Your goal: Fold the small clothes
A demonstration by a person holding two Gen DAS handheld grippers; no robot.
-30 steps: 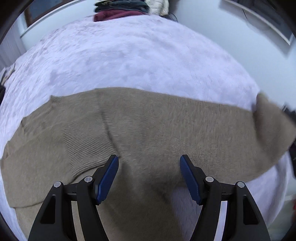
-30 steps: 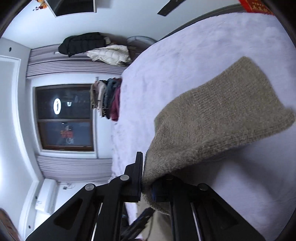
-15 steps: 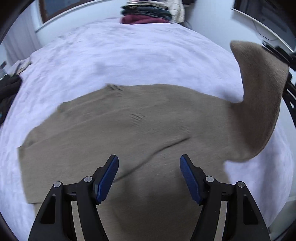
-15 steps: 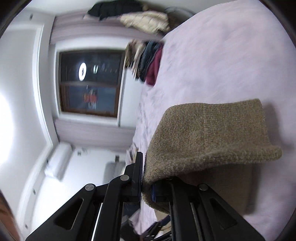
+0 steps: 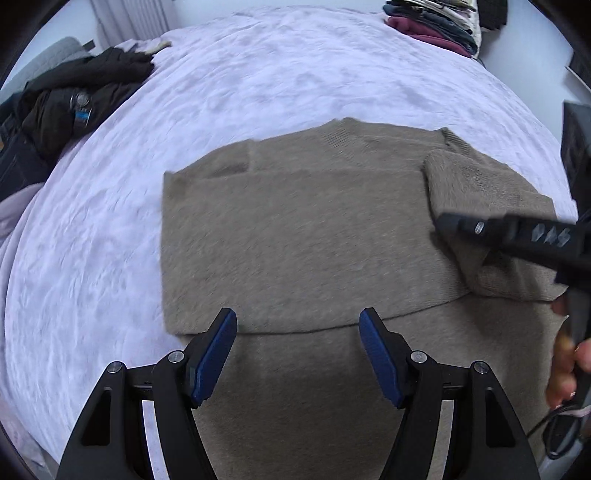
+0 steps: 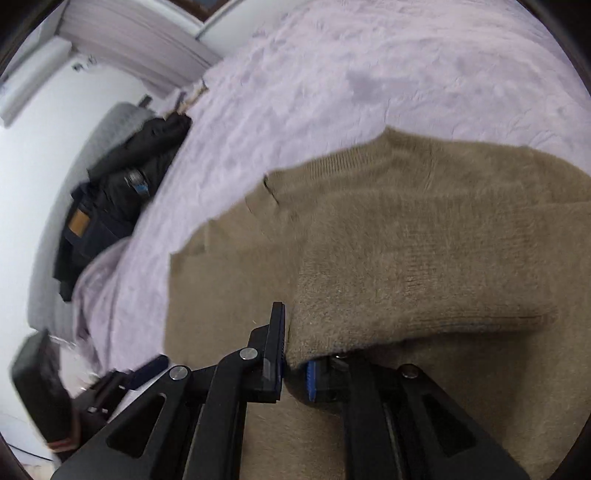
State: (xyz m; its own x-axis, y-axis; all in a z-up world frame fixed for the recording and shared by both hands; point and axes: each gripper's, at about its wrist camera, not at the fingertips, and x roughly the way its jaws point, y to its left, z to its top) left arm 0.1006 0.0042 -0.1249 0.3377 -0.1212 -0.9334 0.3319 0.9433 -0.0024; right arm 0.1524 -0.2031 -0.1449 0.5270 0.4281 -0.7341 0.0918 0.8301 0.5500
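Note:
A tan knit sweater (image 5: 303,229) lies on the lilac bed cover (image 5: 258,74), with its left sleeve folded in over the body. My left gripper (image 5: 298,354) is open and empty, hovering over the sweater's lower part. My right gripper (image 6: 295,365) is shut on the sweater's right sleeve (image 6: 424,291) and holds it over the body of the sweater (image 6: 240,280). In the left wrist view the right gripper (image 5: 517,236) comes in from the right with the sleeve (image 5: 476,199) draped from it.
A heap of dark clothes (image 5: 70,103) lies at the bed's left edge; it also shows in the right wrist view (image 6: 122,177). A stack of folded clothes (image 5: 436,22) sits at the far right corner. A dark object (image 6: 40,391) stands beside the bed.
My right gripper has swung the sleeve from high in the air down and inward over the sweater's body. The left gripper stays open; its view has turned left.

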